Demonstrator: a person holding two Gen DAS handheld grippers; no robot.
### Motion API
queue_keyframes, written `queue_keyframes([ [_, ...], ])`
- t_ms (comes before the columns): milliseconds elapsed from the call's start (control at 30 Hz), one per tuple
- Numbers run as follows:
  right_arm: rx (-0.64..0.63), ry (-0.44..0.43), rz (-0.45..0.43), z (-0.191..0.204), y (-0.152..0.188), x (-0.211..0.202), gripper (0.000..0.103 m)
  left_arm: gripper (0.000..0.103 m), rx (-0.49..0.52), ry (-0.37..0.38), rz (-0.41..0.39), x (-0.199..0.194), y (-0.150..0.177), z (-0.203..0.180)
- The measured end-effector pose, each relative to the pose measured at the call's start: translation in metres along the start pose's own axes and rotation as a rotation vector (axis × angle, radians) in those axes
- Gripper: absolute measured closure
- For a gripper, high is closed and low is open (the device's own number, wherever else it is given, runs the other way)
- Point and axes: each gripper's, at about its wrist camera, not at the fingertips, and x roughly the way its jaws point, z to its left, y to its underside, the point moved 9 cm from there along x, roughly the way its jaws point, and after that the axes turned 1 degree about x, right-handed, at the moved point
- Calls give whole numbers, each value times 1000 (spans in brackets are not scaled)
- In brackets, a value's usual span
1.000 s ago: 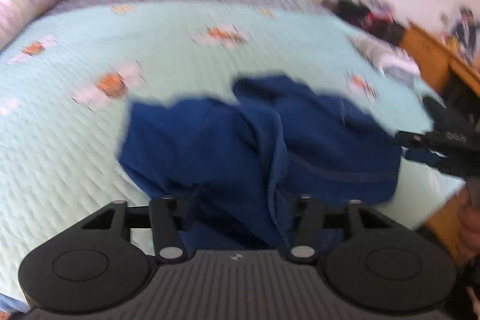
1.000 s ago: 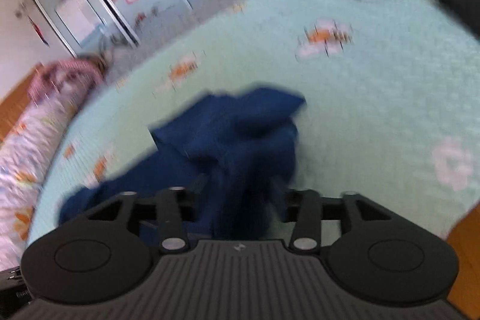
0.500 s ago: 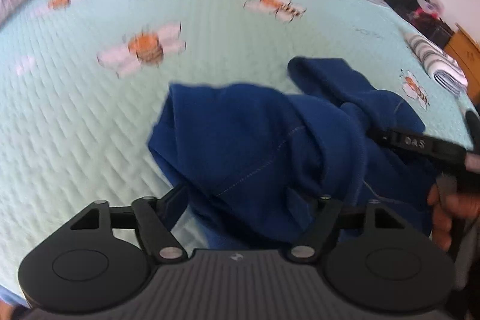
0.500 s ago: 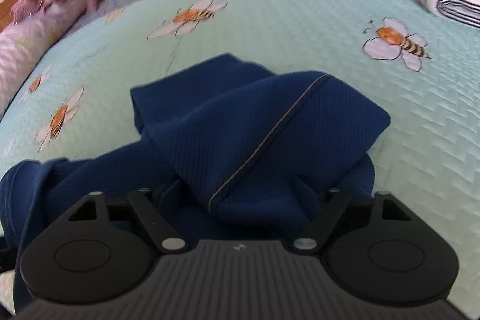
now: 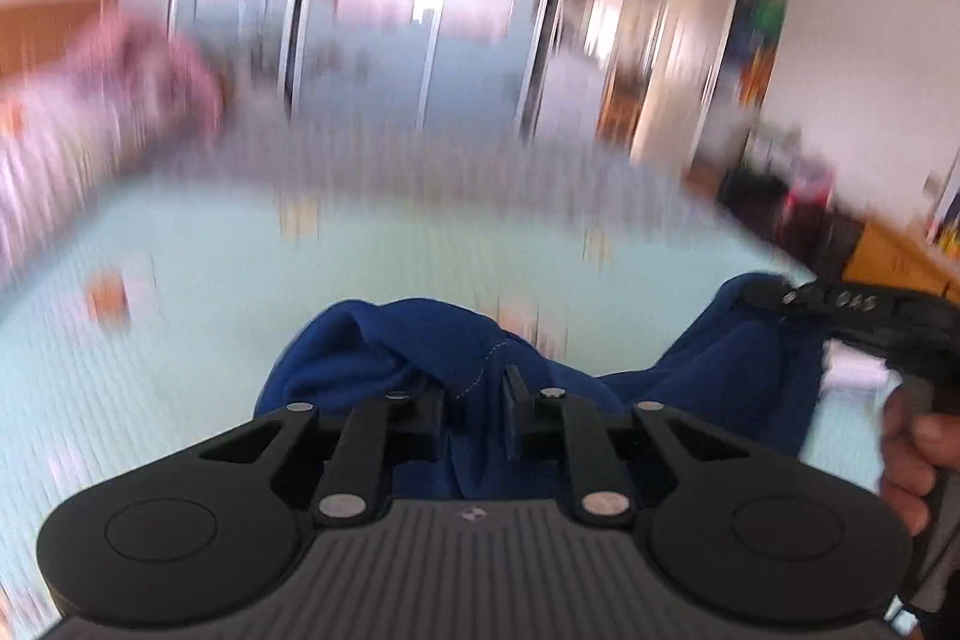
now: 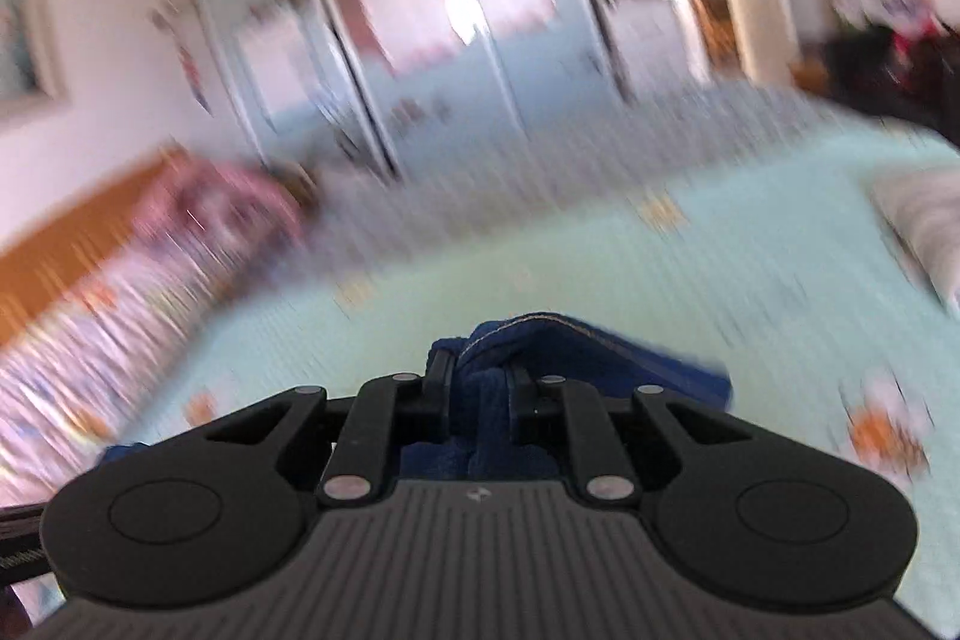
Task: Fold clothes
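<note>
The left gripper [image 5: 477,403] was closing its jaws on a fold of the blue garment [image 5: 420,340], the cloth pinched between the narrow pads. The right gripper [image 6: 477,388] was closing too, with a bunched edge of the same garment between its pads. The garment hung between the two tools, above the mint bedspread [image 5: 180,328]. At the right, a hand [image 5: 906,460] held the right tool's handle. Far off, blurred, stood sliding wardrobe doors [image 6: 420,40] and pink bedding [image 6: 228,214] at the left
</note>
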Motion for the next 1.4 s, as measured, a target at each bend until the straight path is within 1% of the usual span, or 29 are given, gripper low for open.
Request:
queue_keyframes([
  [33,-5,-23,-32,8,-13,-4,86,84,2,0,-18,-10,-5,1],
  [100,-7,-42,-66,14,-23,-12,86,83,3,0,-43,-30,-11,2],
  [133,-7,-52,-83,17,-27,-16,85,82,13,4,-28,-33,-3,2],
  [167,-3,-49,-81,15,-24,-16,83,81,24,9,-5,-33,9,0],
  [200,7,-32,-55,7,-12,-12,82,80,21,12,36,-28,29,0],
  [267,40,29,25,-18,29,-6,80,78,-6,16,129,-19,74,2],
  [333,76,99,115,-46,76,-1,78,77,-37,11,269,-6,136,5],
  [400,147,166,223,-77,130,-5,77,78,-55,-2,379,2,192,8],
  [467,236,215,310,-103,182,-20,75,78,-89,7,433,-6,226,10],
  [533,286,232,329,-114,216,-44,75,77,-125,17,484,-14,258,11],
  [567,294,223,320,-115,223,-54,75,77,-130,21,483,-17,261,12],
  [600,296,209,306,-114,225,-62,74,77,-134,19,465,-20,257,14],
  [667,271,180,276,-106,220,-74,64,75,-142,12,424,-26,246,17],
  [700,241,162,258,-98,212,-75,61,75,-152,6,397,-28,237,19],
  [767,155,132,222,-77,195,-69,43,72,-164,-1,356,-29,222,20],
  [833,68,102,204,-55,184,-52,35,69,-162,0,335,-25,213,20],
  [900,0,69,203,-35,177,-31,35,69,-151,10,337,-19,212,16],
  [933,-6,48,219,-27,178,-17,35,69,-144,13,346,-15,214,14],
  [1000,20,21,257,-16,184,11,35,69,-129,19,363,-8,219,11],
  [1067,54,18,303,-10,194,41,35,69,-115,19,381,2,224,10],
  [1133,73,43,359,-18,204,68,35,69,-113,17,392,9,226,15],
  [1200,84,104,392,-41,209,87,41,69,-118,20,399,16,227,22],
  [1267,105,182,339,-78,195,87,61,69,-128,31,399,22,227,26],
  [1333,164,273,256,-121,174,76,62,69,-138,43,398,28,227,30],
  [1367,193,331,226,-142,167,66,59,69,-144,48,398,31,227,32],
  [1400,220,382,207,-161,162,55,59,69,-150,55,397,34,226,31],
])
